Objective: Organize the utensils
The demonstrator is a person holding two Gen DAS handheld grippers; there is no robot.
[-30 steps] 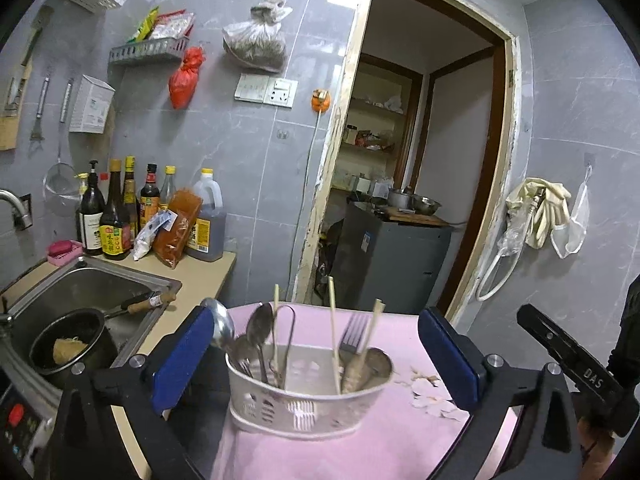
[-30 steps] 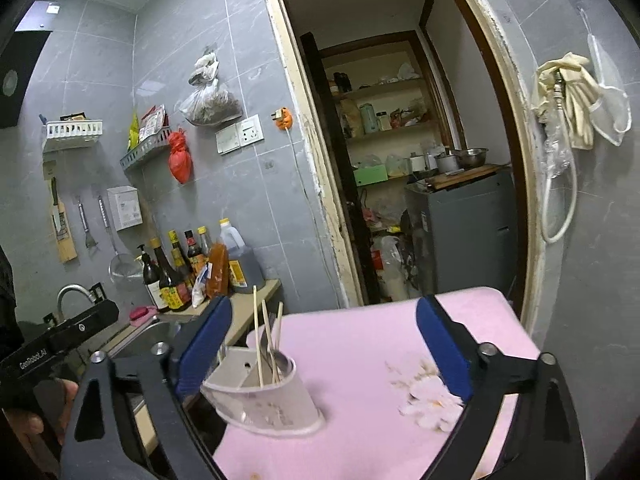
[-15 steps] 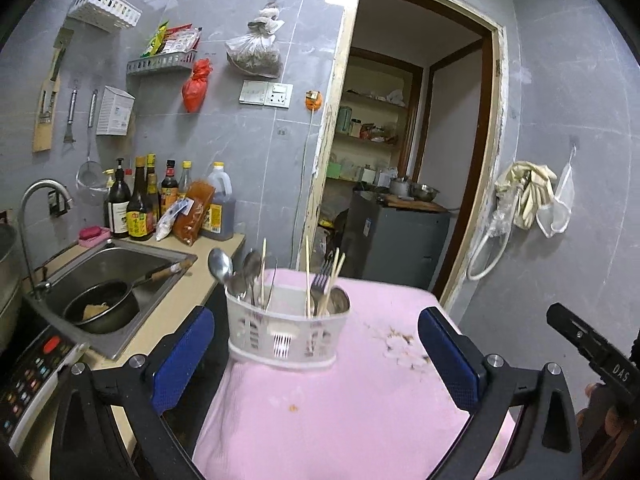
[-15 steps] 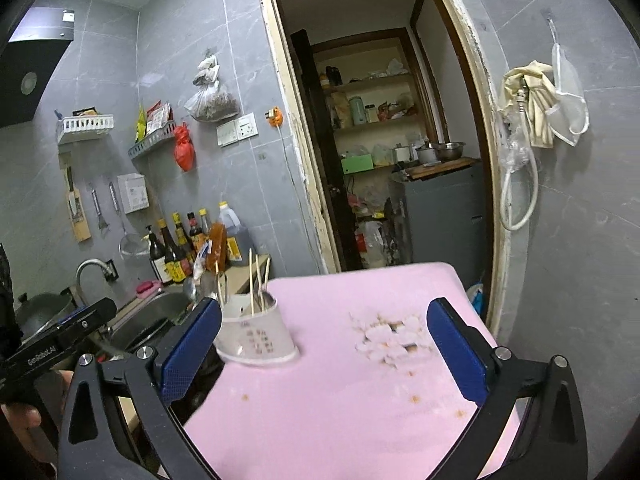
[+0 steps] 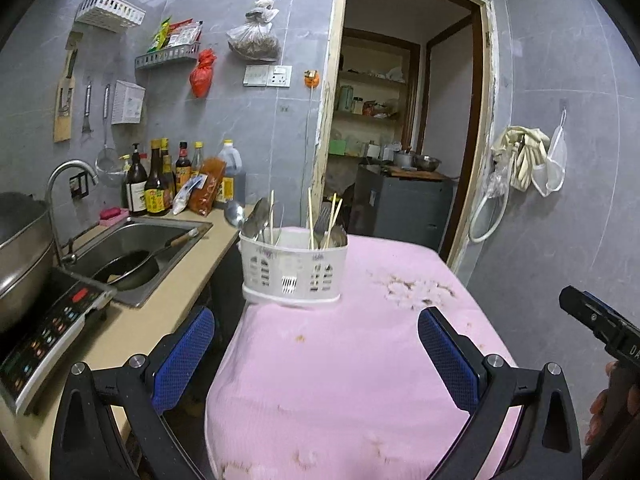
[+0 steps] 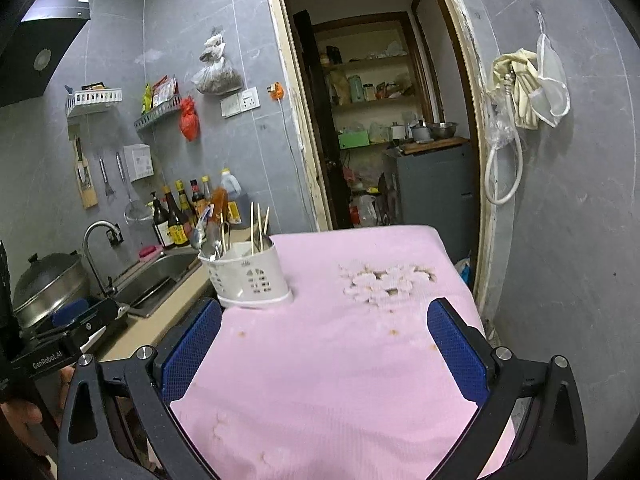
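A white slotted utensil caddy [image 5: 293, 270] stands upright on the far left part of a pink-covered table [image 5: 352, 360]. It holds spoons [image 5: 256, 216], a fork [image 5: 322, 220] and several chopsticks [image 5: 311, 216]. It also shows in the right wrist view [image 6: 248, 276]. My left gripper [image 5: 316, 356] is open and empty, well back from the caddy. My right gripper [image 6: 324, 348] is open and empty, above the table's near half.
A counter on the left carries a sink [image 5: 132, 248] with a pan in it, an induction cooker [image 5: 48, 328], a steel pot [image 5: 20, 256] and sauce bottles [image 5: 160, 184]. An open doorway [image 5: 400, 140] lies behind the table. A grey wall [image 6: 560, 240] stands close on the right.
Both grippers have pulled back and up from the caddy, so it looks smaller and farther away. The caddy has stayed in place on the table.
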